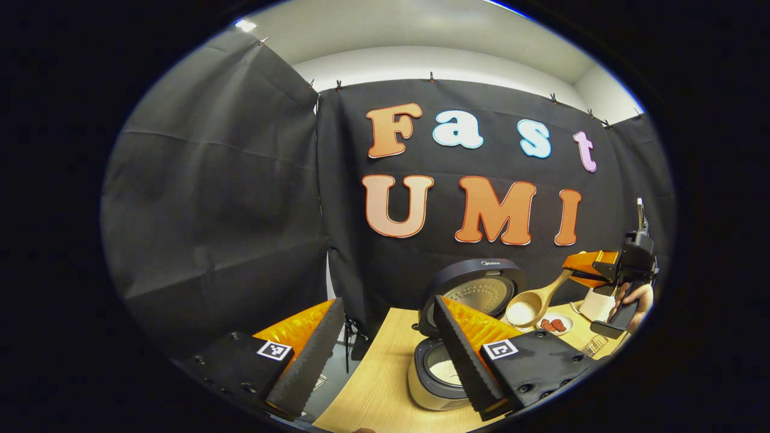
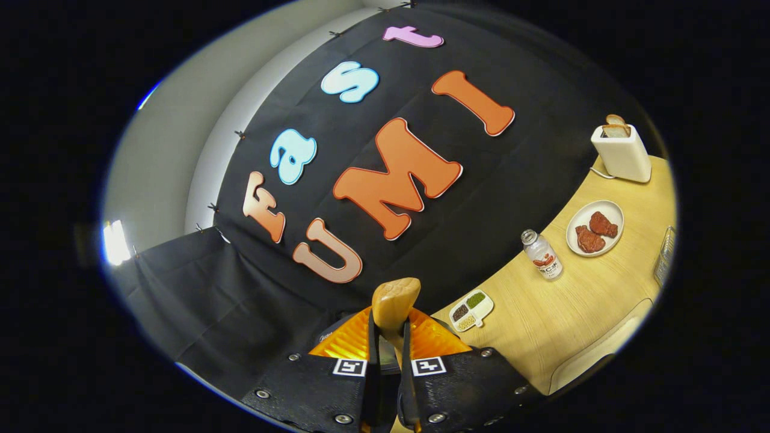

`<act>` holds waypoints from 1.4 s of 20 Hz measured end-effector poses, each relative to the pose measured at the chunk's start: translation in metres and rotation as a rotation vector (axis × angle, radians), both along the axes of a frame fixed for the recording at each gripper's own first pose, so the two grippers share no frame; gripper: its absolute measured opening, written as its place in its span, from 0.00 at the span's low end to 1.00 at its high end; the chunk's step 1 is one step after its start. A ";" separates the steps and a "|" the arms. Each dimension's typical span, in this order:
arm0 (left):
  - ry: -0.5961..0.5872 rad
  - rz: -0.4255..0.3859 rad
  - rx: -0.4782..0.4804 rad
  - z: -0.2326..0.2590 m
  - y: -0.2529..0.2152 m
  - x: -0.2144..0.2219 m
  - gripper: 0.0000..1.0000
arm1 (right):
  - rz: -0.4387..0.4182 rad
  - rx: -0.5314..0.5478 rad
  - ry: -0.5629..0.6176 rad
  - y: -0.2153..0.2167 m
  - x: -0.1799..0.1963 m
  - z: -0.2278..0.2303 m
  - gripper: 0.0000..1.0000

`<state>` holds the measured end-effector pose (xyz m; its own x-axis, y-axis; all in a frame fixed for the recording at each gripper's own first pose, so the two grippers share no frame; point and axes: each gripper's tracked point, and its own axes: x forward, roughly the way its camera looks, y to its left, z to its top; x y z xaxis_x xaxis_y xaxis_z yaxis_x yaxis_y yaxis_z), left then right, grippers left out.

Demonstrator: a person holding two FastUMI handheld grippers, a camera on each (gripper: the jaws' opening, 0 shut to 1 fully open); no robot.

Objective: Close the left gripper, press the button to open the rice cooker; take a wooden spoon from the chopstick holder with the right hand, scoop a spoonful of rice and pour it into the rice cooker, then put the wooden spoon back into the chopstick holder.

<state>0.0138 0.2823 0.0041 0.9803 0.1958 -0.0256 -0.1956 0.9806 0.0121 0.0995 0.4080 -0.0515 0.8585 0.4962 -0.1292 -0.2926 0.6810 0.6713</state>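
I read the job as a bit past halfway. On the tabletop (image 1: 385, 385) the rice cooker (image 1: 442, 376) stands with its lid (image 1: 475, 288) swung up toward the far wall and white rice showing in the inner pot, so the button press is done. My left tongs (image 1: 385, 361) hang wide apart and empty in the near foreground, over the cooker. Off to the right, my right tongs (image 1: 586, 270) are clamped on the wooden spoon (image 1: 532, 307); its bowl carries a mound of rice and hovers beside the raised lid, above the cooker's right side. In the right gripper view the right tongs (image 2: 385, 355) pinch the spoon's handle, and the toaster (image 2: 622, 156), the plate (image 2: 610, 210) and the bottle (image 2: 541, 255) sit farther along the tabletop. What's left, as I judge it: tip the rice in, then return the spoon to the chopstick holder.
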 end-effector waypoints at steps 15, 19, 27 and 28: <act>0.013 -0.011 0.003 -0.003 -0.001 0.001 0.97 | 0.037 -0.111 -0.068 0.012 -0.007 -0.010 0.13; 0.011 -0.012 0.004 -0.001 0.000 0.001 1.00 | 0.041 -0.168 -0.096 0.013 -0.010 -0.014 0.13; 0.014 -0.017 0.016 0.000 -0.002 0.000 0.97 | 0.071 -0.257 -0.149 0.022 -0.015 -0.022 0.12; 0.014 -0.017 0.016 0.000 -0.002 0.000 0.97 | 0.076 -0.275 -0.160 0.023 -0.015 -0.024 0.12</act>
